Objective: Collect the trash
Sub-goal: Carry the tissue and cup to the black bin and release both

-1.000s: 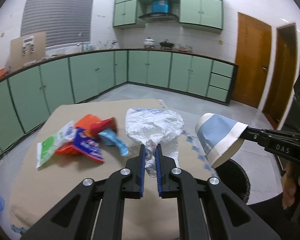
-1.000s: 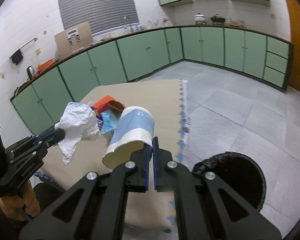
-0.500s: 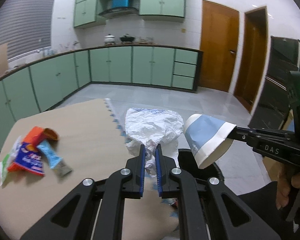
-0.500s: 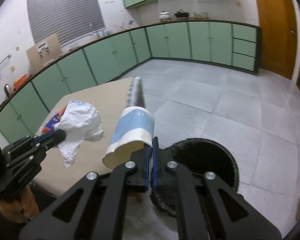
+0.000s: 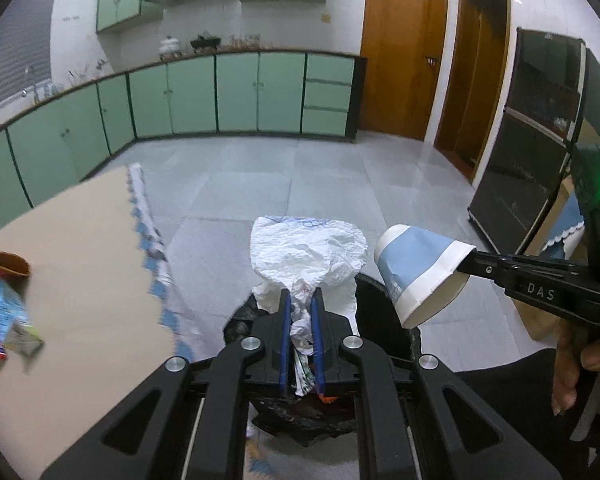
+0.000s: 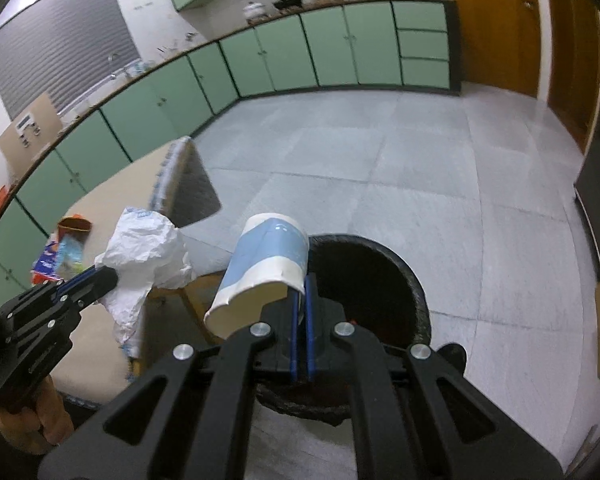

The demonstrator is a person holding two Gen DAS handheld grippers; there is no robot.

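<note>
The left gripper [image 5: 300, 304] is closed on a crumpled white plastic bag [image 5: 308, 256], held past the table [image 5: 72, 264] edge above the black bin [image 6: 372, 276]. The right gripper [image 6: 300, 300] pinches the rim of a blue-and-white paper cup [image 6: 268, 268] over the bin's open mouth — bare grey tile floor [image 6: 380, 168] lies beyond. Wrappers [image 5: 4, 320] remain on the tan tabletop. Only the right wrist view shows the bin's full round rim — the left one sees just parts of it.
</note>
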